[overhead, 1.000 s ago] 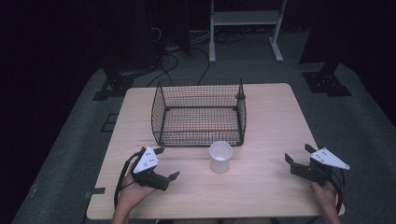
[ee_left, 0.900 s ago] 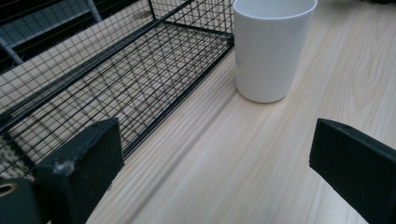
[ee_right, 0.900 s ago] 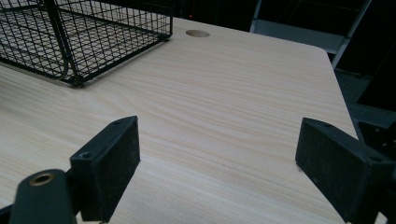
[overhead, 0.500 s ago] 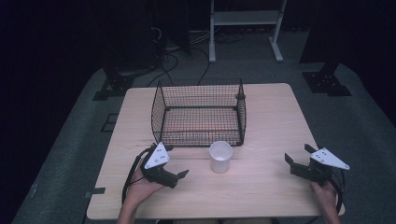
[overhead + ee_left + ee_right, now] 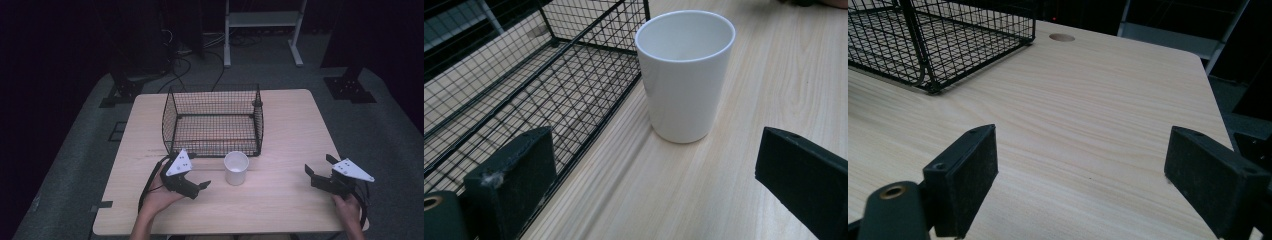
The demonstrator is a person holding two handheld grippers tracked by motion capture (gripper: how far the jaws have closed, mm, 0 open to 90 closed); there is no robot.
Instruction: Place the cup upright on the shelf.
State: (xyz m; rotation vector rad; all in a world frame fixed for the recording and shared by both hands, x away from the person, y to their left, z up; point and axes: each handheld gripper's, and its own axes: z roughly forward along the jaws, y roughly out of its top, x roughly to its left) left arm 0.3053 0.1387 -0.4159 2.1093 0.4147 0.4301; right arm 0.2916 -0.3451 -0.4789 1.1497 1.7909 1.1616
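The fingers (image 5: 509,180) of the left gripper (image 5: 195,186) stand wide apart and hold nothing, and between them we see a white cup (image 5: 685,72) standing upright just ahead (its mouth up, nothing visible inside). It stands on the desk (image 5: 280,140) just beside the near wall of the black wire basket (image 5: 212,120). At the near right, we find the right gripper (image 5: 320,172) spread wide too, holding nothing, over bare wood.

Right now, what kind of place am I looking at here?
Probably a lab or studio set up for recording manipulation demos, not a home. A lone wooden table stands on grey carpet amid dark surroundings, with equipment stands and cables behind it, and a person holds a gripper in each hand.
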